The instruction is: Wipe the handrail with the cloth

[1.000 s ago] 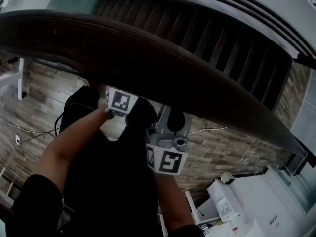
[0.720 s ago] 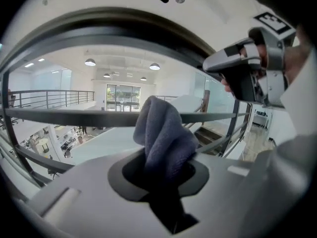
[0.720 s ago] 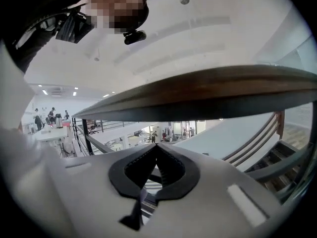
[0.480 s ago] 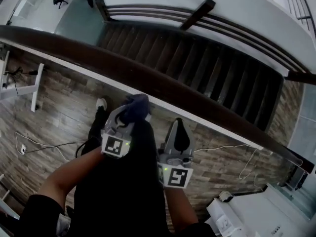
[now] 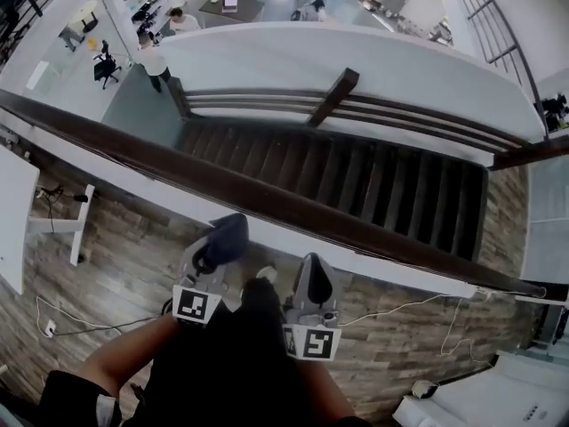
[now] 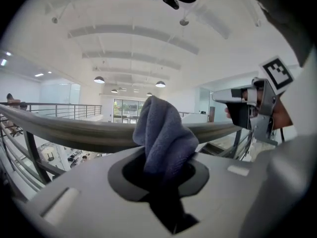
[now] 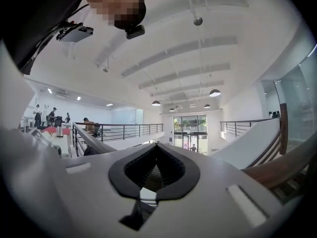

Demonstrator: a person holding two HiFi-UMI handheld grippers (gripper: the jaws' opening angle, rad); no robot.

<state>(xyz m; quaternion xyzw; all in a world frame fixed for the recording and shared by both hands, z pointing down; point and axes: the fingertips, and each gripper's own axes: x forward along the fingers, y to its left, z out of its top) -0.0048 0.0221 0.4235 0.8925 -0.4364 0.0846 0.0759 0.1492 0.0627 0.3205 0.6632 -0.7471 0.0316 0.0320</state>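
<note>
Left gripper view: left gripper point(image 6: 166, 177) clamped on the cloth point(image 6: 163, 133), jaws drawn in tight around a bunched blue-grey fold that stands up out of the jaw opening. Behind the fold, the handrail point(image 6: 69, 133) as a broad brownish band across the frame, overlapped by the cloth; contact between the two not clear from here. Off to the right, the right gripper point(image 6: 233, 103), with its marker cube point(image 6: 276, 73) above it.

Right gripper view: right gripper point(image 7: 154, 175) with jaws pressed together to a point, nothing between them. Handrail point(image 7: 280, 167) at the lower right edge, off the jaw line and not touched.

Head view: both grippers side by side on the near side of the handrail point(image 5: 267, 198). Left gripper point(image 5: 218, 249) a little further forward, cloth point(image 5: 230, 231) at its tip just beside the rail's near edge. Right gripper point(image 5: 313, 283) near the rail but apart from it. Marker cubes turned up toward the camera, left forearm point(image 5: 124, 363) reaching in from the lower left. Dark rail running diagonally from upper left to lower right. Beyond it, a staircase point(image 5: 356, 172) dropping to a lower level. Beneath the grippers, a wood-plank floor point(image 5: 107, 238) with thin cables point(image 5: 391, 308) lying on it.
</note>
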